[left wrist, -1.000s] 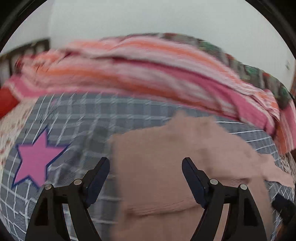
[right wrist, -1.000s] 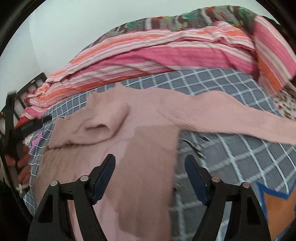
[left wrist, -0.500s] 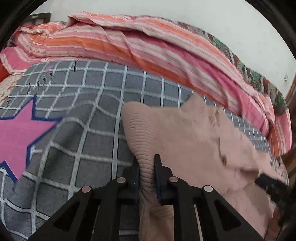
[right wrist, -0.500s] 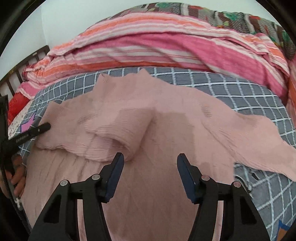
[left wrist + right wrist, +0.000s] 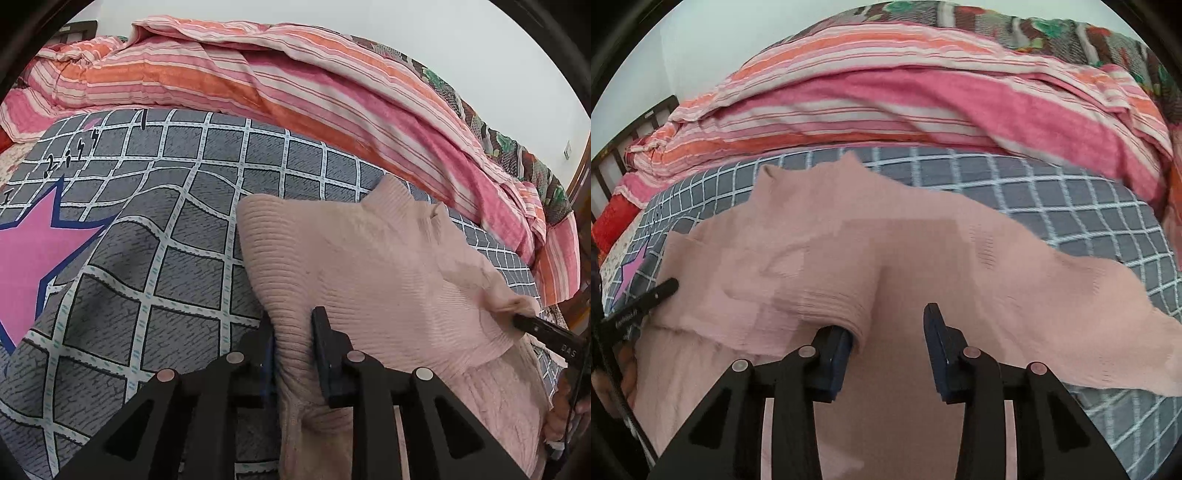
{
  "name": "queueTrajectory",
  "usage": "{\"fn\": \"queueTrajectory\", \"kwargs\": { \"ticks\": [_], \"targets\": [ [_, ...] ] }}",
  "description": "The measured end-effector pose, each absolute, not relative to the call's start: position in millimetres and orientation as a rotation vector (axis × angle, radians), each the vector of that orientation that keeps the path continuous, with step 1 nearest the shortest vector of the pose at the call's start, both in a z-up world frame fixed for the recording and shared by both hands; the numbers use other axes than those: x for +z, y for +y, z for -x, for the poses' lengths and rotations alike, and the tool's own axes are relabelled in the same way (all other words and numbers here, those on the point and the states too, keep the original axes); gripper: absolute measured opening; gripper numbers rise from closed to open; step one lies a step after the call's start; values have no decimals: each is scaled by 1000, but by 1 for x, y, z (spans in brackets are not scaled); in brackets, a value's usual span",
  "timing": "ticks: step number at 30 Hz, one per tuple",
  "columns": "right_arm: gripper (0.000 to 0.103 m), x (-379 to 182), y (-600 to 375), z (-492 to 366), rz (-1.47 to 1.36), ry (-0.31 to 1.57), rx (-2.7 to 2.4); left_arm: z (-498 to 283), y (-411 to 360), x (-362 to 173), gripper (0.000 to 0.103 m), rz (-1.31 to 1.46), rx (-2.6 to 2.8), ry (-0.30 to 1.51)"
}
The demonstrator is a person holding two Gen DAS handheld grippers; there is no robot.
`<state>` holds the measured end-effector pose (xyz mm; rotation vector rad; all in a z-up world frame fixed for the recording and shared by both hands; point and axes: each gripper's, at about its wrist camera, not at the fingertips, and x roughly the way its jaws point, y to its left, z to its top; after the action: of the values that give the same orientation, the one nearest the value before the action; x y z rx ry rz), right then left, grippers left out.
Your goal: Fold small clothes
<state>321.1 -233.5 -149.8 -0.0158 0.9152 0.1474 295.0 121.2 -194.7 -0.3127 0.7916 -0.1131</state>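
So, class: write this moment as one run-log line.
left gripper: shut on sweater, loosening | right gripper: closing over sleeve | bedsheet: under sweater

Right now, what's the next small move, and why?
Probably finish closing the right gripper on the sweater: its jaws are closing around the folded sleeve's end, not yet pinching it, while the left gripper already pinches the edge.

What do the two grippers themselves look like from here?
Both match: the left gripper and the right gripper have matte black triangular cut-out linkages, silver round pivot pins and dark blue pads. Seen from the side, each black finger carries small white lettering, too small to read.
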Motion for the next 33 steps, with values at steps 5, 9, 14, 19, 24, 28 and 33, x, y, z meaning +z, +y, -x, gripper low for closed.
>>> {"fn": "queueTrajectory", "kwargs": {
  "ticks": [5,9,14,19,24,28,33],
  "targets": [
    [37,-153,-272,-314,47,915,87,-294,124,-195,21,327,-123,788],
    [37,-164,-294,-303,-19,897,125,-293,124,-194,21,321,-120,786],
    [31,-169,-299,-295,-64,836,140,-292,122,-192,22,305,-114,781],
    [19,-174,-305,-296,-96,844,127,-290,122,-190,29,304,-110,768],
    [20,-164,-317,-276,-81,816,77,-290,119,-189,43,289,-122,768],
    [39,-145,-352,-253,-100,777,34,-290,117,-189,49,288,-137,770],
    [51,-133,-418,-223,-136,767,-71,-290,107,-186,70,232,-165,772]
  ]
}}
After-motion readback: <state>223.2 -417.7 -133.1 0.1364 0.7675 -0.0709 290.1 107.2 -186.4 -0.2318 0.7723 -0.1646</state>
